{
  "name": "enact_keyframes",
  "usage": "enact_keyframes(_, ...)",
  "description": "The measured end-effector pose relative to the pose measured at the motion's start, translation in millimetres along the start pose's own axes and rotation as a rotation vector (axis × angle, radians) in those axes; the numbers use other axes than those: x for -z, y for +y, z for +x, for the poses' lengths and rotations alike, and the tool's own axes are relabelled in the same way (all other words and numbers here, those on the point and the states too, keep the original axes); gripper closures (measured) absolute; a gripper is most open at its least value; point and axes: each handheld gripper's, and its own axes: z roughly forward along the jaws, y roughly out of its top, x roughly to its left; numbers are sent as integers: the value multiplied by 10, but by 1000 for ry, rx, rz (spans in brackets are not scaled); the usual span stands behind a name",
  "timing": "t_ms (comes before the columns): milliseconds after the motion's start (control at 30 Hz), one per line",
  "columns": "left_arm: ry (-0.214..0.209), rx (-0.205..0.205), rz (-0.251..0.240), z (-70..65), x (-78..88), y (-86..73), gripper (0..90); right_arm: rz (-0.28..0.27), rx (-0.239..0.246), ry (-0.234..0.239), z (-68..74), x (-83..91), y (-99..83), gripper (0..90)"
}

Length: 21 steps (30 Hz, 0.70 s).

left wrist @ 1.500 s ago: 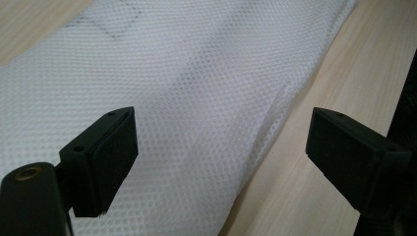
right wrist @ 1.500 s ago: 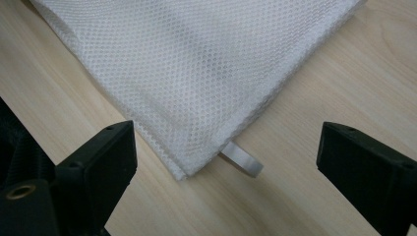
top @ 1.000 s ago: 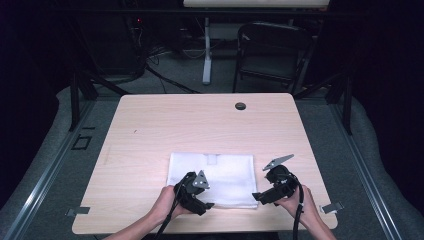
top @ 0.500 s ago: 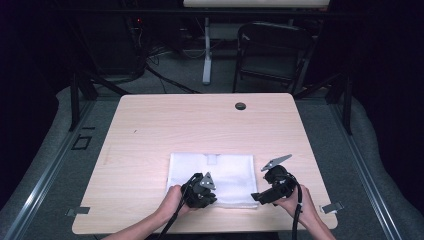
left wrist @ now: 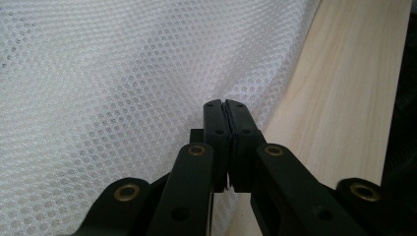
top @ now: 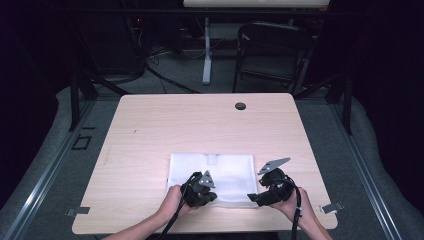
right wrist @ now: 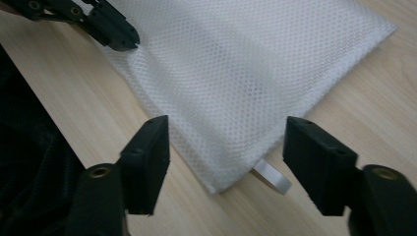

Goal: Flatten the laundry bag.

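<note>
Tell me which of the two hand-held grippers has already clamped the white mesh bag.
The left hand-held gripper: its jaws are pinched shut on the near edge of the mesh bag. The right hand-held gripper has jaws apart, straddling the bag's corner, just closing.

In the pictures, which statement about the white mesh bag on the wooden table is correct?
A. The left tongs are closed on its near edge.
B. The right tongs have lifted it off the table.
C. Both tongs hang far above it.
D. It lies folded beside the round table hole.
A: in the left gripper view the left tongs are pressed shut on the white mesh bag, which puckers there.
</note>
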Motion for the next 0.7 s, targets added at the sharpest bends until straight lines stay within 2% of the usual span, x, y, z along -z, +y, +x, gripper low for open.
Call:
enact_keyframes(333, 1, 56, -42, 55, 59, 61, 889, -23, 73, 19, 182, -6, 42, 702)
enact_keyframes(500, 7, 81, -66, 79, 93, 90, 889, -23, 122, 19, 293, -97, 52, 853)
enact_keyframes(567, 11, 79, -72, 80, 101, 93, 889, -20, 158, 17, 342, -148, 66, 898)
enact_keyframes(667, 18, 81, -78, 81, 108, 96, 889, -36, 188, 8, 417, -242, 79, 900)
enact_keyframes(700, 33, 80, -72, 77, 111, 99, 889, -34, 202, 7, 432, -277, 88, 900)
